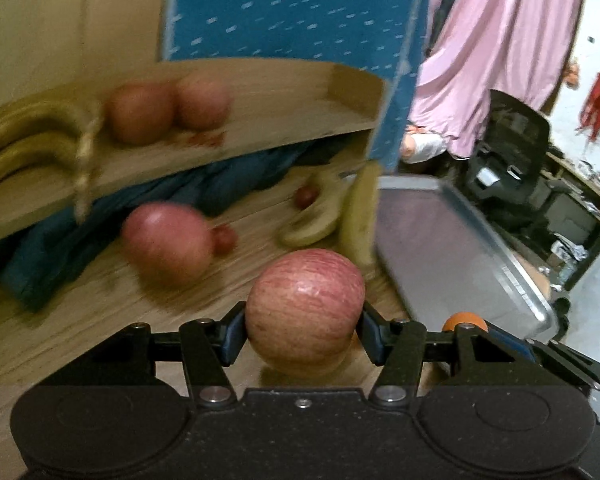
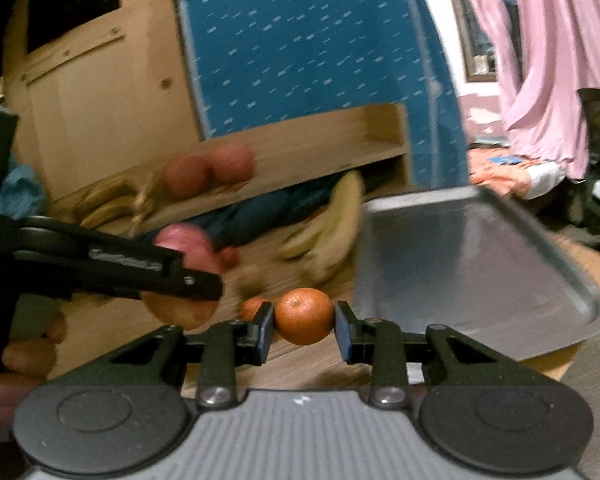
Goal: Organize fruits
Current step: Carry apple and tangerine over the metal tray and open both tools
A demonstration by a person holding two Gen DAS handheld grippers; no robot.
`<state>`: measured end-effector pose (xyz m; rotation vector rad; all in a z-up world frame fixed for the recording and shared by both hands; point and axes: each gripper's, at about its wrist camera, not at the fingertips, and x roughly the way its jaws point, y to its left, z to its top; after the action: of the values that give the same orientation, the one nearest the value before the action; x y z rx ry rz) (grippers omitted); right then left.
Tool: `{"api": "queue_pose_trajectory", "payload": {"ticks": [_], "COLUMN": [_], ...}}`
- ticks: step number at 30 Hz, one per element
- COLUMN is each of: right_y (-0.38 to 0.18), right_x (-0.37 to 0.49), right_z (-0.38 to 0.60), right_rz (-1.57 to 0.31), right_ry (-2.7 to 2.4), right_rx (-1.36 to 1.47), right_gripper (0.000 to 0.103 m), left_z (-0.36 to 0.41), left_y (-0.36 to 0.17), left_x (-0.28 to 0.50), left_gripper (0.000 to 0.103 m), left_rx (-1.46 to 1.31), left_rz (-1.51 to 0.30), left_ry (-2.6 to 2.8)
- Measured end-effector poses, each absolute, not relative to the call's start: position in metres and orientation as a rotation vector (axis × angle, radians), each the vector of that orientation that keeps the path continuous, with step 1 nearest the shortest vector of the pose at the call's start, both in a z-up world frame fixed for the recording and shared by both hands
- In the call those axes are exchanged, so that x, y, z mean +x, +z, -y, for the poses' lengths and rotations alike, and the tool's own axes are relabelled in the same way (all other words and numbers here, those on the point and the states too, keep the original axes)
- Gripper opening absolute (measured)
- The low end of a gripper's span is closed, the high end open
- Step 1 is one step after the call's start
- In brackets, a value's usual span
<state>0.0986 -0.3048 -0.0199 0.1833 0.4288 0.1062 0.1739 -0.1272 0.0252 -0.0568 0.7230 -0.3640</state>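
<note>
My left gripper [image 1: 302, 326] is shut on a red-streaked apple [image 1: 305, 309] just above the wooden table. My right gripper [image 2: 303, 328] is shut on an orange [image 2: 303, 315]; that orange shows at the right edge of the left wrist view [image 1: 464, 320]. A second orange [image 2: 251, 307] lies just left of it. Another apple [image 1: 166, 242] and a small red fruit [image 1: 224, 239] lie on the table. Loose bananas [image 1: 340, 212] lie beside the metal tray [image 1: 460, 248]. Two apples [image 1: 168, 110] and bananas [image 1: 32, 140] sit on the wooden shelf [image 1: 292, 120].
The left gripper's arm [image 2: 112, 264] crosses the left side of the right wrist view. Dark blue cloth [image 1: 180, 188] is bunched under the shelf. A blue patterned panel [image 1: 292, 8] stands behind. A pink curtain [image 1: 508, 40] and a black chair [image 1: 508, 148] are at the right.
</note>
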Motion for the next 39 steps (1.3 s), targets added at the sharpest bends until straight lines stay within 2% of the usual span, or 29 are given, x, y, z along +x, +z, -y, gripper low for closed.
{"api": "queue_pose_trajectory", "payload": {"ticks": [18,39], "right_y": [-0.036,-0.050], "right_x": [0.123,0.133], "right_z": [0.388,0.392], "right_rz": [-0.445,-0.477], "right_ry": [-0.133,-0.152], "right_rx": [0.185,0.184], "right_gripper": [0.036,0.037], "left_z": [0.245,0.256], "left_y": [0.006,-0.007], "left_x": [0.218,0.231], "left_gripper": [0.059,0.059], "left_rx": [-0.012,0.015], "left_rz": [-0.759,-0.769], "left_ry": [-0.541,-0.552]}}
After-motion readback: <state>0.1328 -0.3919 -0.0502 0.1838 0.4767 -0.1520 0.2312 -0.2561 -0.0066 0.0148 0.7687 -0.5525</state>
